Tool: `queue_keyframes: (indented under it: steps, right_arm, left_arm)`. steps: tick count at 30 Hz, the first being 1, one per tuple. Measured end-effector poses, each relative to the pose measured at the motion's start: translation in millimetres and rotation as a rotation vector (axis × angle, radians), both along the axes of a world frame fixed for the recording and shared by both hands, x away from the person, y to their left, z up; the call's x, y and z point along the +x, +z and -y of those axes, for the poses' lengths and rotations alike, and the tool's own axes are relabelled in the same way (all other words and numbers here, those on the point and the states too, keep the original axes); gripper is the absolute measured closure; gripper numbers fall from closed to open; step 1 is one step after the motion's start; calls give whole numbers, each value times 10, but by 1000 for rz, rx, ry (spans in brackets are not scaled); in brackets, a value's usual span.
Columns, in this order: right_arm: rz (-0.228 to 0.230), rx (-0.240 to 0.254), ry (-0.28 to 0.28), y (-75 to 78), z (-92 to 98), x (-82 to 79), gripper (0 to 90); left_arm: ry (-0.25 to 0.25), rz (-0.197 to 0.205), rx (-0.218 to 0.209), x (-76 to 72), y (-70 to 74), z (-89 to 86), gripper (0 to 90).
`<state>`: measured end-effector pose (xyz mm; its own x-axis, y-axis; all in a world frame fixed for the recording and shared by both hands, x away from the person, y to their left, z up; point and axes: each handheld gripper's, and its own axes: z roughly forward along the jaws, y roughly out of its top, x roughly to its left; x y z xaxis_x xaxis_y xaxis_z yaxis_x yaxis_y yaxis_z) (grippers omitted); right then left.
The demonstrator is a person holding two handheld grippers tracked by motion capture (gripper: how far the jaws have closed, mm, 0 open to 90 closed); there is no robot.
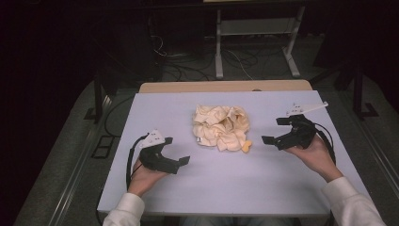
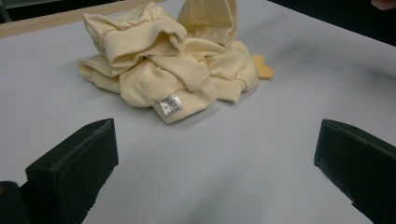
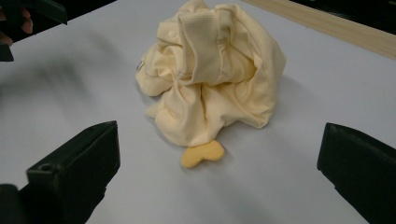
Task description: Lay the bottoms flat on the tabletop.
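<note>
At the centre of the high view I see a crumpled pale-yellow garment (image 1: 220,127) lying in a heap on the grey table (image 1: 155,108), slightly above the middle of the frame, with both of my grippers held off to its sides. My left gripper (image 1: 178,150) sits at lower left of the frame, gripped by a hand (image 1: 143,176) coming up from the bottom edge, its jaws spread wide and holding nothing, pointed toward the heap but well apart from it. My right gripper (image 1: 274,130) is at centre right, also in a hand (image 1: 316,155), jaws likewise spread and empty, near the heap's right edge without touching it. A small orange-yellow piece (image 1: 246,146) pokes out at the heap's lower right, lying flat on the table. In the left gripper view the garment (image 2: 173,60) fills the upper middle of the frame, a white label (image 2: 171,103) showing on a ribbed fold at its lower edge, the orange piece (image 2: 263,68) at its right; the two black jaws stand at the bottom corners with bare table between them. In the right gripper view the garment (image 3: 212,70) sits upper centre, a ribbed band running down its top, and the orange piece (image 3: 202,154) lies just below it, touching the cloth's lowest fold; part of the left gripper (image 3: 37,14) shows at upper left. A wooden strip (image 1: 226,86) edges the table's far side.
</note>
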<state>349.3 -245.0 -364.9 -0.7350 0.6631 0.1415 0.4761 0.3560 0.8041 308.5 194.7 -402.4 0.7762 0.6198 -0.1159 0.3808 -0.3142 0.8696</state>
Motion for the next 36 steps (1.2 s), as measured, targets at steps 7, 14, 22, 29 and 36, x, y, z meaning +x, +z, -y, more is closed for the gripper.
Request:
queue_keyframes:
  steps: [7, 14, 22, 29, 36]
  right_arm:
    - [-1, -16, 11, 29, -93, 101, 0]
    - [-1, -20, 12, 23, -170, 184, 0]
    - [-6, -34, 17, -7, -250, 262, 0]
    - [-12, -34, 17, -49, -307, 345, 0]
    - [-18, -29, 22, -96, -360, 420, 0]
  left_arm:
    - [-8, -3, 15, 95, 41, 49, 0]
    - [-21, -1, 17, 197, 89, 96, 0]
    - [-25, -2, 19, 309, 131, 152, 0]
    - [-25, -11, 28, 439, 138, 200, 0]
    - [-21, -17, 23, 548, 104, 247, 0]
